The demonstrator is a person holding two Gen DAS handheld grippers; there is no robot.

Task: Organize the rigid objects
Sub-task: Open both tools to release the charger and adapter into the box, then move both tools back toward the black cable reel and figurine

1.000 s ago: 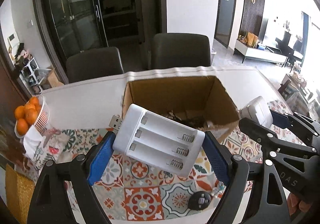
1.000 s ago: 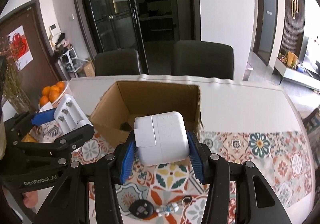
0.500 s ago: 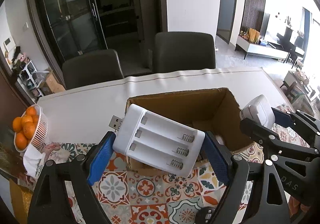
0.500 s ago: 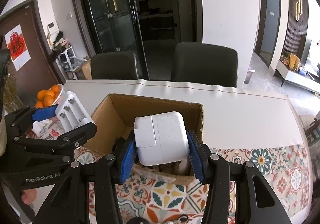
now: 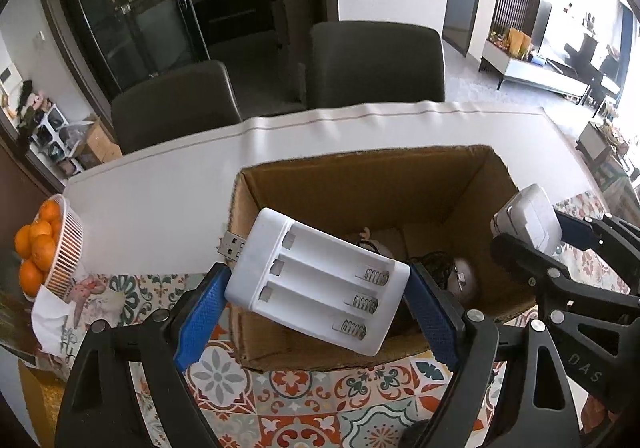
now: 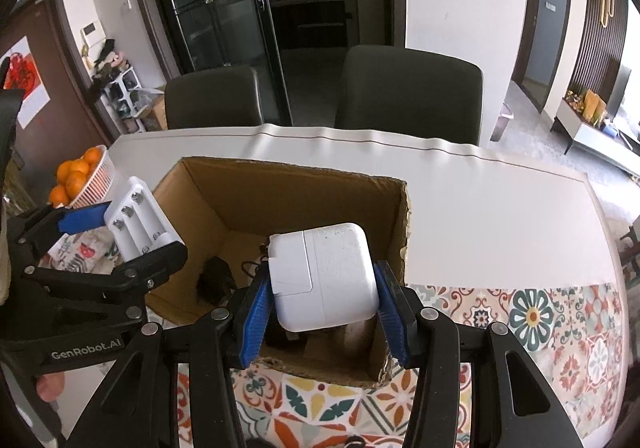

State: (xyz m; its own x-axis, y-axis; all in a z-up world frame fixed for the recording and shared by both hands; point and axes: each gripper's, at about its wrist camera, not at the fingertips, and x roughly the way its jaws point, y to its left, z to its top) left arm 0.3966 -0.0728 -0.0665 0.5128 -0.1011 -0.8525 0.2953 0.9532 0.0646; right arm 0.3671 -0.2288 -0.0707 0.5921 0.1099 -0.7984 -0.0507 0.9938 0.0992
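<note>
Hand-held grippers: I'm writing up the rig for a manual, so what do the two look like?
Both match: the left hand-held gripper and the right hand-held gripper have matte black angular frames with triangular cut-outs, silver screw heads and ribbed blue finger pads. White lettering on the left one's side reads GenRobot.AI. No cables or sleeves show.

Showing white on the battery charger (image 5: 318, 290), with silver springs and a silver USB plug; showing white too on the power adapter (image 6: 324, 278). Wearing blue on the gripper pads (image 5: 200, 322), black on the frames. Showing plain brown on the cardboard box (image 5: 360, 184). Displaying orange, teal, red and cream floral tile patterning on the table mat (image 6: 552, 324). Glowing orange in the white basket (image 5: 66, 248): oranges (image 5: 38, 244). Showing dark grey on the chairs (image 6: 408, 92).
</note>
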